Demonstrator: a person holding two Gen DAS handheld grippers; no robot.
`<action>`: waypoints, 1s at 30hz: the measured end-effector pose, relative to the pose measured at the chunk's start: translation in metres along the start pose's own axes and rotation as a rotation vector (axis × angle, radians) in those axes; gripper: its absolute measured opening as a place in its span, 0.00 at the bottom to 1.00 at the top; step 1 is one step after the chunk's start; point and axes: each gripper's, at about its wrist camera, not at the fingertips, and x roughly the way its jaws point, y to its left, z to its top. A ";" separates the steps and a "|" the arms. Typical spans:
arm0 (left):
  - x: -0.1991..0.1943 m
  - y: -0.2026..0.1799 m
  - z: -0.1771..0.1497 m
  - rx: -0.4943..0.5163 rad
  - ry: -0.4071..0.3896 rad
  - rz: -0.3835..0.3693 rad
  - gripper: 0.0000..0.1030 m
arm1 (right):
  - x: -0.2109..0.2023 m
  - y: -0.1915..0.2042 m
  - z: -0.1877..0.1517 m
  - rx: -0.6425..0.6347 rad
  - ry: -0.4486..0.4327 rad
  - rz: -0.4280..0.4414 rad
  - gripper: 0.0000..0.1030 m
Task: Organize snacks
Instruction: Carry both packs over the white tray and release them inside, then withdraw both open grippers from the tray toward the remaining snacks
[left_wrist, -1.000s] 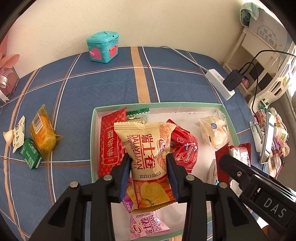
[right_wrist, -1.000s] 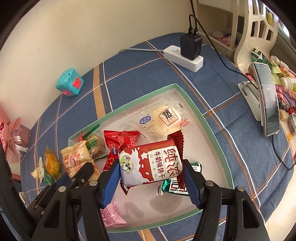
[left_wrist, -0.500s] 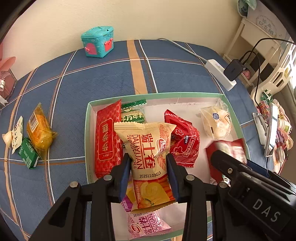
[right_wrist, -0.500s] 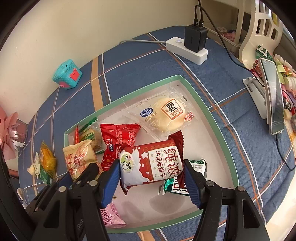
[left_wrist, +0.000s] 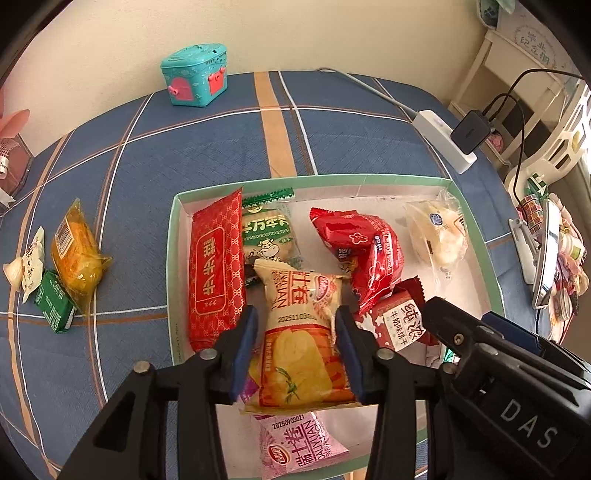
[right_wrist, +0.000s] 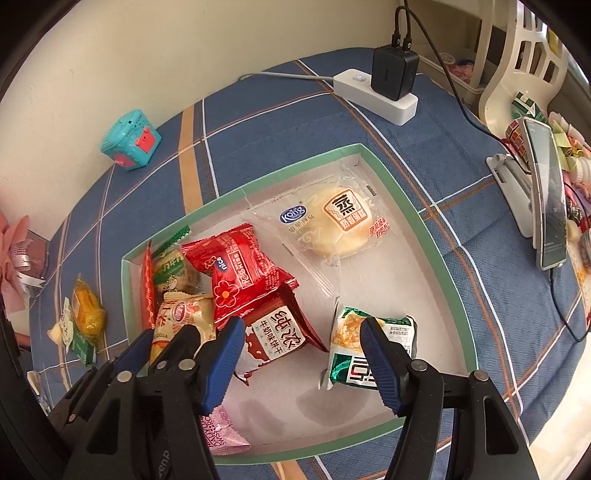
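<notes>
Left wrist view: left tongs (left_wrist: 295, 347) point down into the green-rimmed white box (left_wrist: 170, 258), jaws opening. The beige Swiss-roll pack (left_wrist: 303, 332) sits between the pads, apparently no longer pinched, lying on the other packs. Red long pack (left_wrist: 216, 269) at 10 o'clock of it, green-white biscuit pack (left_wrist: 269, 236) at 11, red Roskiss pack (left_wrist: 365, 254) at 1, clear-wrapped bun (left_wrist: 439, 236) at 2, pink Swiss-roll pack (left_wrist: 299, 443) at 6. Orange cake pack (left_wrist: 75, 254) and green carton (left_wrist: 53, 301) on the blue plaid counter (left_wrist: 129, 166), at 9 outside the box.

Right wrist view: right tongs (right_wrist: 303, 363) about half open and empty. Milk-biscuit pack (right_wrist: 277, 339) lies beyond the left pad, on the box floor; green foil pack (right_wrist: 369, 347) partly behind the right pad. Teal toy chest (right_wrist: 129, 142) at 11 by the wall.
</notes>
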 end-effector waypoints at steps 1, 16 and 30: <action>0.000 0.001 0.000 -0.003 0.002 -0.001 0.49 | 0.000 0.000 0.000 0.002 0.001 -0.001 0.67; -0.015 0.013 0.003 -0.047 0.013 -0.002 0.72 | -0.013 -0.005 0.001 0.029 -0.027 -0.011 0.67; -0.048 0.078 0.005 -0.231 -0.057 0.062 0.79 | -0.019 -0.001 0.001 0.017 -0.037 -0.021 0.66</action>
